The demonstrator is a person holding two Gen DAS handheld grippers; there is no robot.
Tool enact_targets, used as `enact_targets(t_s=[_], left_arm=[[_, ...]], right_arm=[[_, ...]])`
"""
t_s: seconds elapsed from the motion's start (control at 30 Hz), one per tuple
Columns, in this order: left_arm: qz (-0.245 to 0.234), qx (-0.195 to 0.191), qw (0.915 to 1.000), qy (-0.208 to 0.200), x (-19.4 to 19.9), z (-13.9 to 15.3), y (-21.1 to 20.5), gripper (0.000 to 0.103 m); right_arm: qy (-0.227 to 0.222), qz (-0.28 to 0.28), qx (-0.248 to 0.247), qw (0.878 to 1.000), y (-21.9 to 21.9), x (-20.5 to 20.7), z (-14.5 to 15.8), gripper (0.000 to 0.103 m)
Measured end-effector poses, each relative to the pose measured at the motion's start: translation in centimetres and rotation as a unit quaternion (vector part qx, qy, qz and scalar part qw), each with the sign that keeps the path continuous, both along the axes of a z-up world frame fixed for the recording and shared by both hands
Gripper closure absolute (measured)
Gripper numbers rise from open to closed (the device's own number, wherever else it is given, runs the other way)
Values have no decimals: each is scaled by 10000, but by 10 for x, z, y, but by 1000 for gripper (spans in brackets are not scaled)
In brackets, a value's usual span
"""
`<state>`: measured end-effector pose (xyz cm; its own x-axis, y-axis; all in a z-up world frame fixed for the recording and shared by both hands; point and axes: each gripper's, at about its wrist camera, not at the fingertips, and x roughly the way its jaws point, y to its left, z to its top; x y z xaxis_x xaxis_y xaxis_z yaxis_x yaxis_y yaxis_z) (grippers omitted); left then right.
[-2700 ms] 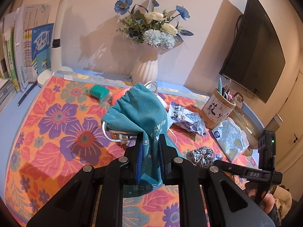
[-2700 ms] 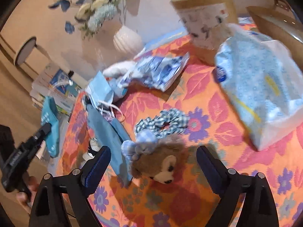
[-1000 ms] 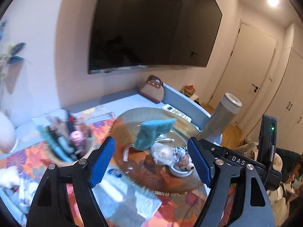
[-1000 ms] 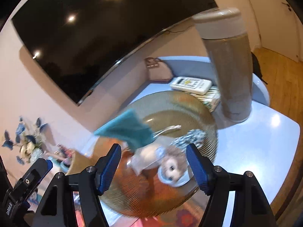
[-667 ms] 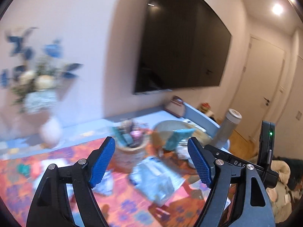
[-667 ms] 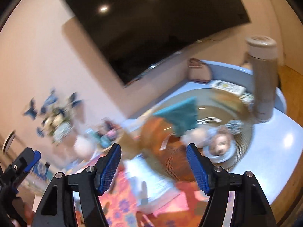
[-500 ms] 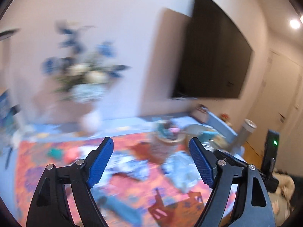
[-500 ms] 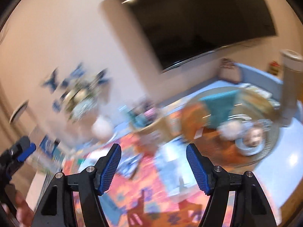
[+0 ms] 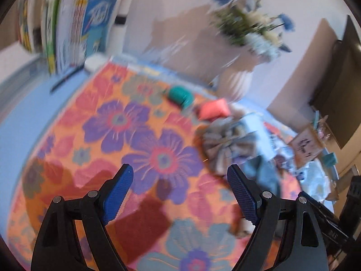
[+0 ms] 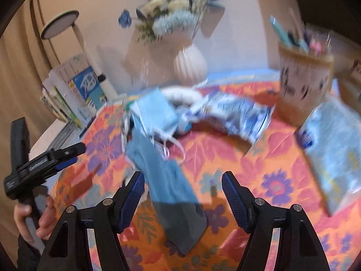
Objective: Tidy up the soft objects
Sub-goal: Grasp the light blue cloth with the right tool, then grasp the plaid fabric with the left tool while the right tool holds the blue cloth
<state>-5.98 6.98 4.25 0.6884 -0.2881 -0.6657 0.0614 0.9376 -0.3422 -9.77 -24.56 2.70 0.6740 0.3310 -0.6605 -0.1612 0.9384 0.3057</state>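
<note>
Both tools empty, jaws spread wide, so I read this as lining up the next pick. My right gripper (image 10: 182,192) hangs over the near end of a blue cloth pouch (image 10: 167,178) lying flat on the flowered tablecloth (image 10: 259,174); the pouch runs between the fingers in that view, not touched as far as I can tell, which looks like a straddle before closing. My left gripper (image 9: 180,192) is above bare cloth with nothing between its pads, probably parked clear so it doesn't crowd the right. Just past the pouch sits a pale blue face mask (image 10: 155,113) with white loops trailing onto the pouch, so lifting one could drag the other. Beyond that, a blue-white snack packet (image 10: 239,117), and on the right a tissue pack (image 10: 338,151). Left camera shows a grey checked scrunchie (image 9: 227,142) mid-table, then a pink pad (image 9: 214,110) and a teal lump (image 9: 180,94) further back; blur hides what they are. Far edge: white vase (image 10: 190,65) with flowers, pen cup (image 10: 302,79), books (image 9: 67,29) against the wall, out of the way.
</note>
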Motion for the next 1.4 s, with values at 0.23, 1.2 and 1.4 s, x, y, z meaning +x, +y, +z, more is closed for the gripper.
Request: enact_targets(t_s=[0.23,1.2,1.4], left_arm=[[-150,-202,9992,316,14,-25,1,19],[-1521,-709,9853,336,81,-11,-57,38],[-1640,-886,9821,272,72,-11,-51,76]], right_arm=[[67,131,125,9998,-2,3,-5,24],[194,400,217,9988,21,16,-11,89],[133,418,169,9989,25,15,-9,89]])
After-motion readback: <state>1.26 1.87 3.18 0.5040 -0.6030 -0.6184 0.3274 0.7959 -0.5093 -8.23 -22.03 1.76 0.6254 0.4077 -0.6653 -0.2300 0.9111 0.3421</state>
